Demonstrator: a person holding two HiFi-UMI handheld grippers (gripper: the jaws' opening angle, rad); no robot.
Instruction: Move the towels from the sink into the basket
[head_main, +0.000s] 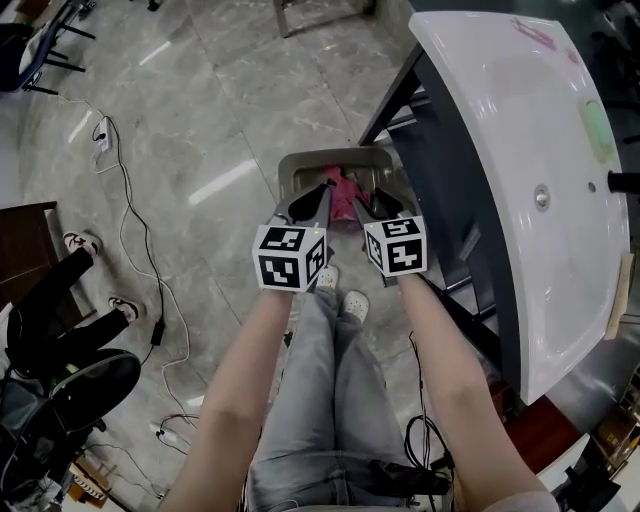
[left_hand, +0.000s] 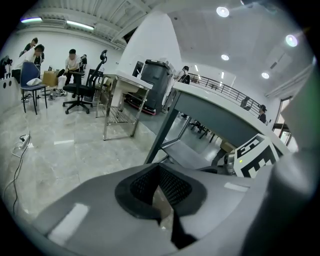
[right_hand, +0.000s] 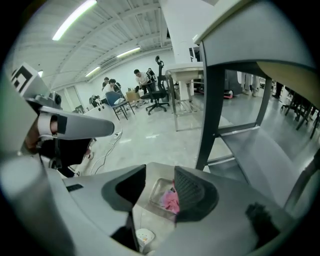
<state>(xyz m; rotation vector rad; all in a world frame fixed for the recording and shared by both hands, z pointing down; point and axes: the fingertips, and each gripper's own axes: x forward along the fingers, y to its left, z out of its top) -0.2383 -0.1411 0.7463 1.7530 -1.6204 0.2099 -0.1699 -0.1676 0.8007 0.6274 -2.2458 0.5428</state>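
A pink towel lies in the grey basket on the floor, beside the stand of the white sink. I see no towel in the sink's basin. Both grippers hang just above the basket. My left gripper is over its left side; in the left gripper view its pads meet with nothing between them, so the left gripper is shut. My right gripper is over the basket's right side. The right gripper stands open and empty, and the basket with the towel shows through the gap.
The sink's dark metal frame stands right of the basket. A green object lies on the sink's far rim. Cables trail over the tiled floor at left, near another person's shoes and a chair. My own shoes are below the grippers.
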